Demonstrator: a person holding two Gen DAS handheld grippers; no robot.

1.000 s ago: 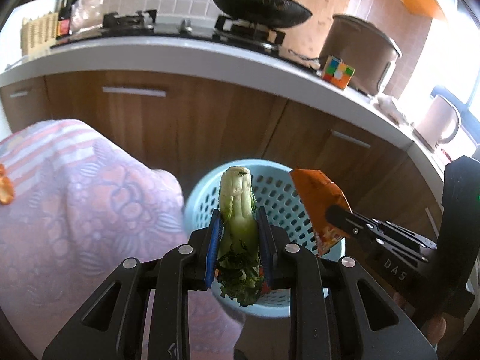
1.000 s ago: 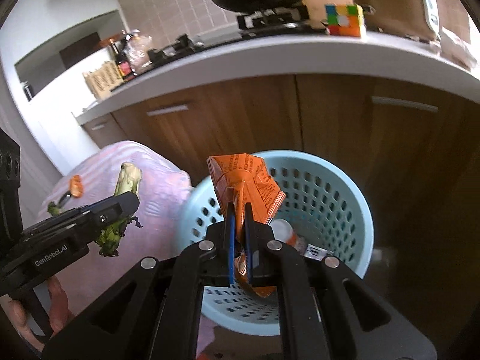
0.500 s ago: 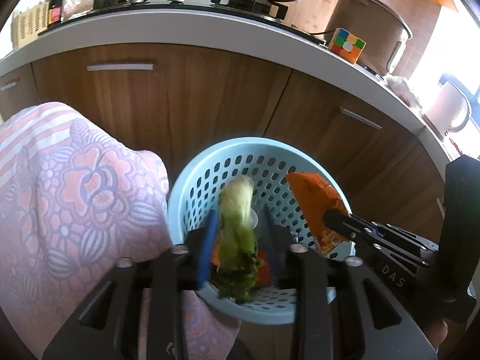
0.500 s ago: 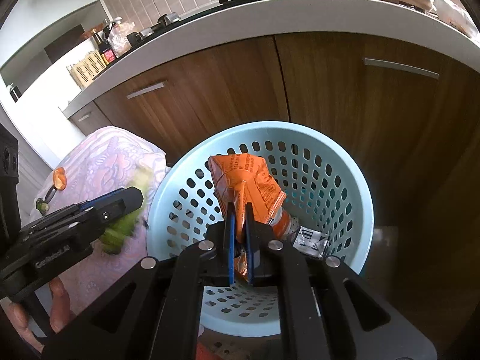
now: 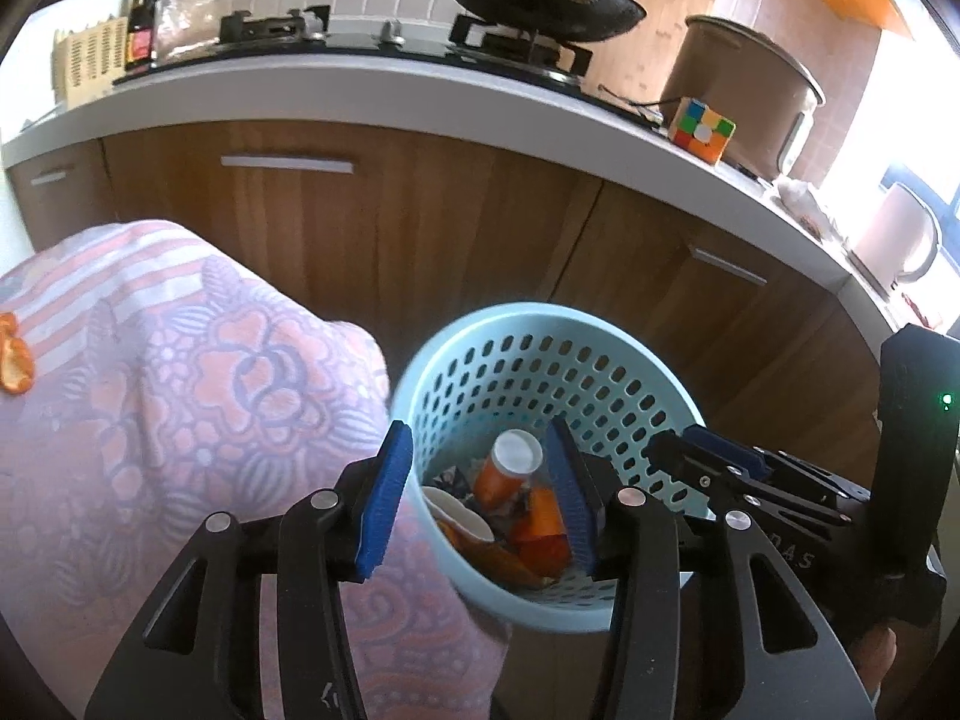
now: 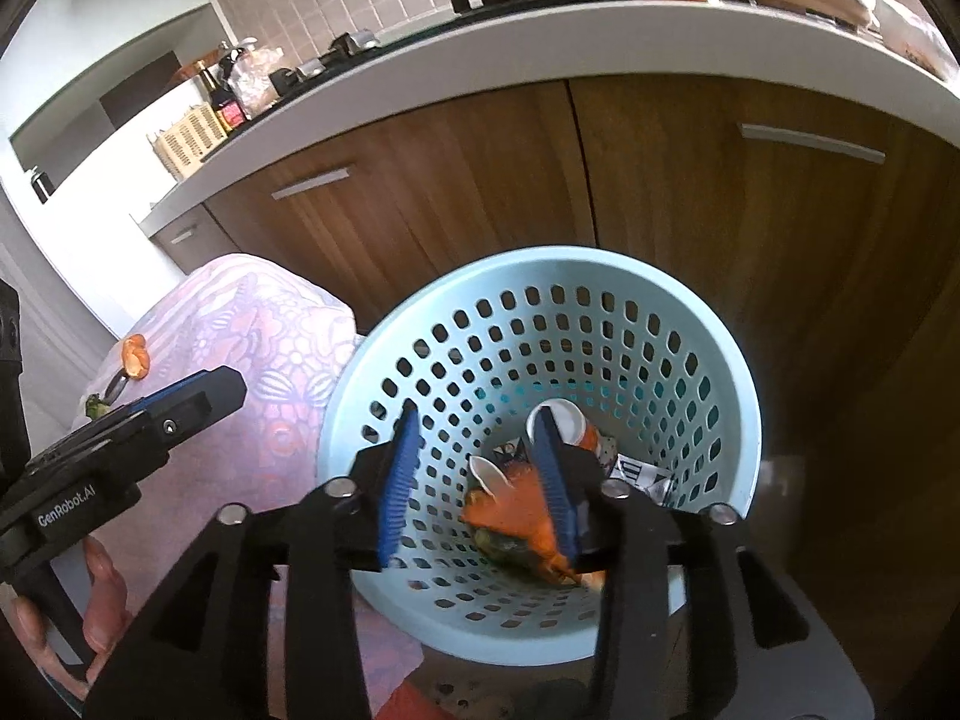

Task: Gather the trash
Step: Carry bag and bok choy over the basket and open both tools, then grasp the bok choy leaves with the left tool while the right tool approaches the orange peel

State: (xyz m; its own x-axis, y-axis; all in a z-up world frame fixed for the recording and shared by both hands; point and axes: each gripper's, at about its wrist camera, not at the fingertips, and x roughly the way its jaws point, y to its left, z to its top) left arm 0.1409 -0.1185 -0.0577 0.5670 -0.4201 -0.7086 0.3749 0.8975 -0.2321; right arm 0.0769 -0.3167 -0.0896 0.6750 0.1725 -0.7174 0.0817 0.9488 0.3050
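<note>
pale blue perforated basket (image 6: 708,360); crumpled orange wrapper (image 6: 516,510) lying inside

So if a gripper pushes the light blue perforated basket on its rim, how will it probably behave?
The light blue basket looks like thin plastic full of holes, so it is probably light and would slide easily. It stands taller than its narrow base, with only small trash such as an orange bottle inside, so a push at the rim may tip it.

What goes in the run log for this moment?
left tongs: open, empty | right tongs: open, empty | orange wrapper: in blue basket | phase: trash released
</note>
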